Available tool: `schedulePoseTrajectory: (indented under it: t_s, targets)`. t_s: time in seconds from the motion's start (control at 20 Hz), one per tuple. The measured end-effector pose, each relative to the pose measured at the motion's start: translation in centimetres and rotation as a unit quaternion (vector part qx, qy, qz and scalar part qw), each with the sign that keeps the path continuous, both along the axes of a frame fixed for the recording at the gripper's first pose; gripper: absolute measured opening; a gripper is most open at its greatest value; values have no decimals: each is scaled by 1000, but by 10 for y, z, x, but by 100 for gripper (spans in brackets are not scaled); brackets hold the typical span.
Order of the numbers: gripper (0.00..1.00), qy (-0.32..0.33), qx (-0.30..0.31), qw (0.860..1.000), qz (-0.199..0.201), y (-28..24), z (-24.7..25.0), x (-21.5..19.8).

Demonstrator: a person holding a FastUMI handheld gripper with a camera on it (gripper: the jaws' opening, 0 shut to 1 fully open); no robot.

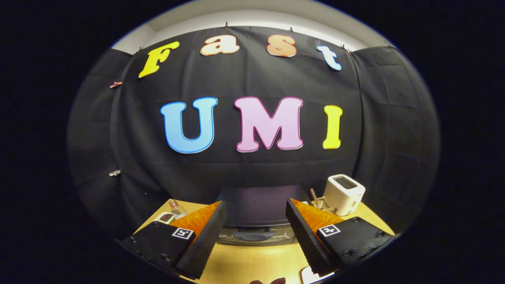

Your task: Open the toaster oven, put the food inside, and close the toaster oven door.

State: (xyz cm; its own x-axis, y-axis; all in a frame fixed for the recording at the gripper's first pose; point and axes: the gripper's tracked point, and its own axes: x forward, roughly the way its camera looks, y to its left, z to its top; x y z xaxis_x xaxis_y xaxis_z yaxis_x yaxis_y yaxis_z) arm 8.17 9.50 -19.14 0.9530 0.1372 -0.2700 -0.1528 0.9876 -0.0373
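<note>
The dark toaster oven (258,209) stands on the wooden table (252,262) straight ahead, beyond my fingers, seen from above its top. Its glass door (256,236) with a handle faces me and looks closed. My gripper (256,225) hangs open above the table, the two fingers wide apart with nothing between them and the oven's front showing in the gap. A brownish bit of food (268,281) peeks in at the near table edge, partly cut off. A white plate edge (309,276) lies beside it under the right finger.
A white pop-up toaster (344,194) stands to the right of the oven, with a small wire rack (320,203) beside it. Left of the oven are a small bottle (176,208) and a little dish of dark bits (165,217). The black cloth wall rises close behind.
</note>
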Motion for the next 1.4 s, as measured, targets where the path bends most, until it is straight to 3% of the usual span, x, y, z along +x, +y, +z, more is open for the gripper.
schedulePoseTrajectory:
  t_s: [0.25,0.55,0.95,1.4]
  targets:
    - [99,67,-25,997,-11,4,-83,44]
    - [99,121,-47,991,-18,-5,-141,60]
    - [99,126,-57,990,-22,-10,-157,69]
    - [99,136,-73,988,-22,-24,-180,-8]
